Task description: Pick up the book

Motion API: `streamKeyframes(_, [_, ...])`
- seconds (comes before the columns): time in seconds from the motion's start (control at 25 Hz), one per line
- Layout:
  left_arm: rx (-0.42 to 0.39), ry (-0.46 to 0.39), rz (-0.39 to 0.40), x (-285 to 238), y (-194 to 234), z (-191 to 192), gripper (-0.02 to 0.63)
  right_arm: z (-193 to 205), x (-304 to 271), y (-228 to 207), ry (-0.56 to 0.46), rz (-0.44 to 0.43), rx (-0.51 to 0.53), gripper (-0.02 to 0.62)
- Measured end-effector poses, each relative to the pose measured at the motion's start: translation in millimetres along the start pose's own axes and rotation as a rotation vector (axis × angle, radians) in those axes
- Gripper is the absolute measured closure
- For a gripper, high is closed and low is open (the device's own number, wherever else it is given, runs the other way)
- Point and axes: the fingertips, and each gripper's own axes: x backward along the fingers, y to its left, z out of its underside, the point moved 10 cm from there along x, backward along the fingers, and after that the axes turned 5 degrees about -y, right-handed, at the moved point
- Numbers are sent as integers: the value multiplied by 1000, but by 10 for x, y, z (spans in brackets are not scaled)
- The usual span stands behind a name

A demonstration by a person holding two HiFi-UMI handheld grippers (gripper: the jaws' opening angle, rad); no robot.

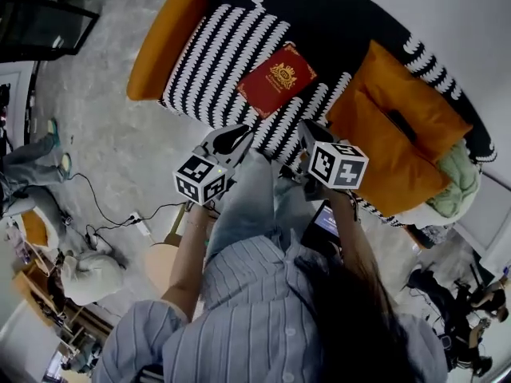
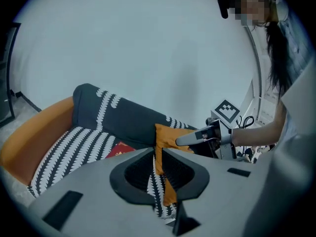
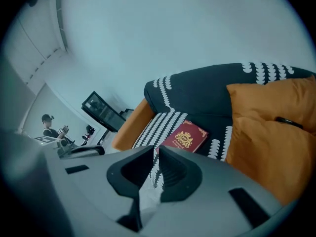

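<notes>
Dark hair and a striped shirt fill the bottom of the head view, and both arms reach forward from them toward a sofa with a black-and-white patterned cover.

The left hand-held gripper has its jaws pressed together with nothing between them; its own view shows only sofa fabric past the closed tips. The right hand-held gripper is clenched and empty in the same way. Both hang over the front edge of the seat, side by side and apart from each other, pointing forward and down.

The red book, with a gold crest on its cover, lies flat on the seat. It sits between the orange armrest on one side and a large orange cushion on the other, touching neither as far as the head view shows. It is near both sets of tips, but neither touches it; a stretch of patterned seat separates them.

Nothing of the task looks done yet: the book is untouched and fully resting on the sofa. My reading is that this is the approach. What remains is to open at least one pair of jaws, bring them to an edge of the book, close on it and lift it clear. Because it lies flat on soft upholstery, getting a jaw under an edge is probably the awkward part.
</notes>
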Motion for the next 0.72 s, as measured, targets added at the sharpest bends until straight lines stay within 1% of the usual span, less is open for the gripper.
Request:
streamKeyframes(0.28, [-37,93,71,-536,497,-33,561,-18,-430,-390,35,67,-13,552])
streamKeyframes(0.44, [-66,79,63,-872,858,-10,561,-20,-705,-653,38,107,-66,552])
streamKeyframes(0.52, [-53,89,63,-1035,1048,97,561,40,-812,-769,45,135,-92,552])
streamKeyframes(0.6, [-44,125,64,-1199,1241,218,560,96,-934,-880,49,154,-112,552])
streamKeyframes(0.72, [-53,203,67,-1419,1490,364,560,181,-1133,-1046,57,174,-163,552])
